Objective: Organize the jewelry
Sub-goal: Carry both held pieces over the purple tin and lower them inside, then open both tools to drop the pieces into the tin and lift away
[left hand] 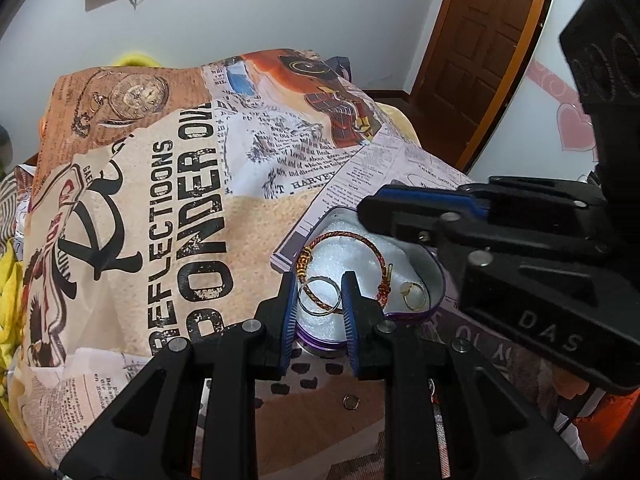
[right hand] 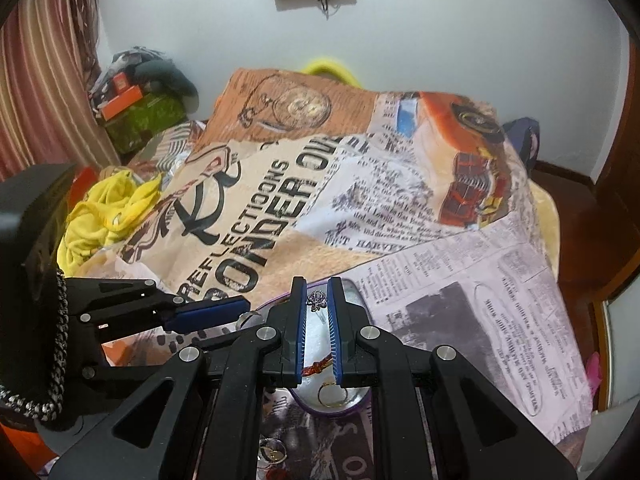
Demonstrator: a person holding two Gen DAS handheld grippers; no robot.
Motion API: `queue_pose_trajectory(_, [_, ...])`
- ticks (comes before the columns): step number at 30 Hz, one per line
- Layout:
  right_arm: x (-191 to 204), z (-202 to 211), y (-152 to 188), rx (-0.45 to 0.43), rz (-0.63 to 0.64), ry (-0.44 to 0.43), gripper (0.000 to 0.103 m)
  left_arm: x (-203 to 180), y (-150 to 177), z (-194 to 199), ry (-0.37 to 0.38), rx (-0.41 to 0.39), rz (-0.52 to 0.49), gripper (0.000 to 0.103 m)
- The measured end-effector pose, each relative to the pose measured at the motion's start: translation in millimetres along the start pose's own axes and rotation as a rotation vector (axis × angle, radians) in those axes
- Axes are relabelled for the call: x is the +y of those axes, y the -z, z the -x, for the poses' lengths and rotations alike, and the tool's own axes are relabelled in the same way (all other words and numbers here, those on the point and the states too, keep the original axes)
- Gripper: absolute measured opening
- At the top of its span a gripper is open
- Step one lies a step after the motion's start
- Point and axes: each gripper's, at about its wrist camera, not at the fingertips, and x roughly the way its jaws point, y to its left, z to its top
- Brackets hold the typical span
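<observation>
Currently the left gripper (left hand: 320, 292) holds a silver ring (left hand: 319, 295) upright between narrow jaws, directly over the heart-shaped tin (left hand: 434, 280). Right gripper (right hand: 318, 300) pinches a small silver ornament (right hand: 317, 300), also above the tin; left looks nearer the lining.

Both tools same build: left tool (left hand: 319, 294) and right tool (right hand: 317, 300) are matte black plastic linkages, silver round pivot screws, blue ribbed finger pads (left hand: 349, 320). Right body embossed "DAS". Braided grey-black cord (right hand: 56, 344) on left body.
</observation>
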Motion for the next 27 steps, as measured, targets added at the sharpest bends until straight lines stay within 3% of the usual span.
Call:
queue_pose_trajectory(11, [-3.7,-7.8,0.5,0.058,-0.021,-0.026,0.010,-0.3,0.8,-0.3,-0.002,-0.002,-0.001,0.021])
queue_pose_trajectory(27, [0.9,31.4,1.6,-0.010,-0.010,0.050,0.013,-8.7,2.7,35.4,-0.057,-0.042,-0.030,0.021])
